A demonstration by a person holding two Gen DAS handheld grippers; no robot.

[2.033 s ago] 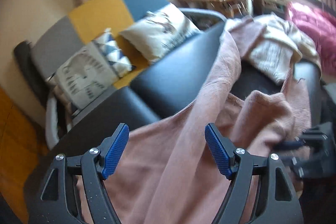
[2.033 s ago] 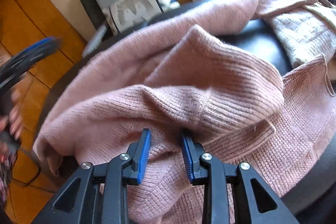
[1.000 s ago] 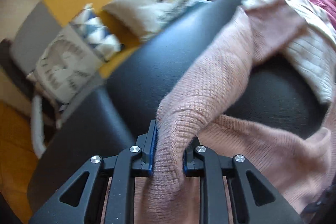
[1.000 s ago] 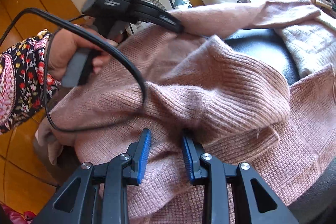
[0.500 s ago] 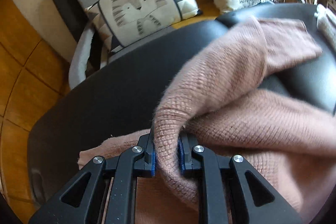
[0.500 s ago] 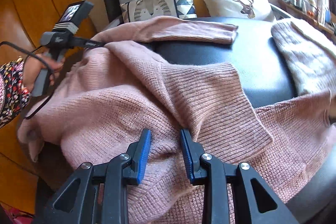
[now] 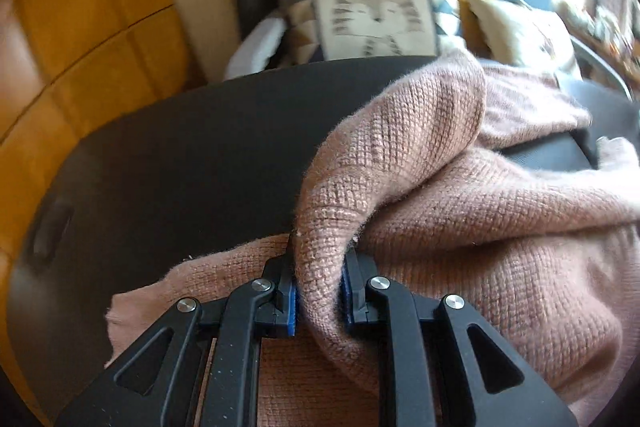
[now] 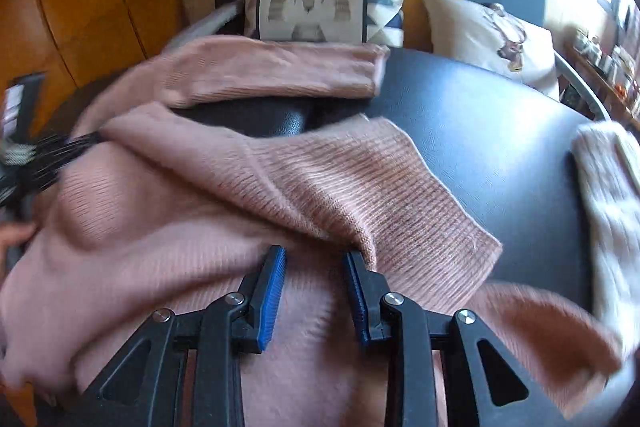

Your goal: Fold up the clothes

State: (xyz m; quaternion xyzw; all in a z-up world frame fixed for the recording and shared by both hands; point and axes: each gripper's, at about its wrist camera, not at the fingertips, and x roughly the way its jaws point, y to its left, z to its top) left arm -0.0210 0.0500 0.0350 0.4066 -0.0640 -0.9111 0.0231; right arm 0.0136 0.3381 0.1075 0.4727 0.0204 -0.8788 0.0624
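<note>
My left gripper (image 7: pixel 318 297) is clamped on a bunched fold of the pink knit sweater (image 7: pixel 480 227); its pads are mostly buried in fabric. My right gripper (image 8: pixel 316 291) sits partly open w/ sweater between its fingers, though I can't tell if the pads touch it. The sweater sprawls across a black padded table (image 8: pixel 500 131), one sleeve (image 8: pixel 280 71) laid toward the far edge. Cream knit (image 8: pixel 612 195) at right, cut off. Beyond: sofa w/ tiger cushion (image 8: pixel 308 3). Left edge of the right wrist view is motion-blurred.

I'm seeing the pink knit sweater (image 8: pixel 304 187) lying rumpled on the dark table (image 8: pixel 500 131), one sleeve (image 8: pixel 276 71) stretching toward two o'clock, ribbed hem folding over.
</note>
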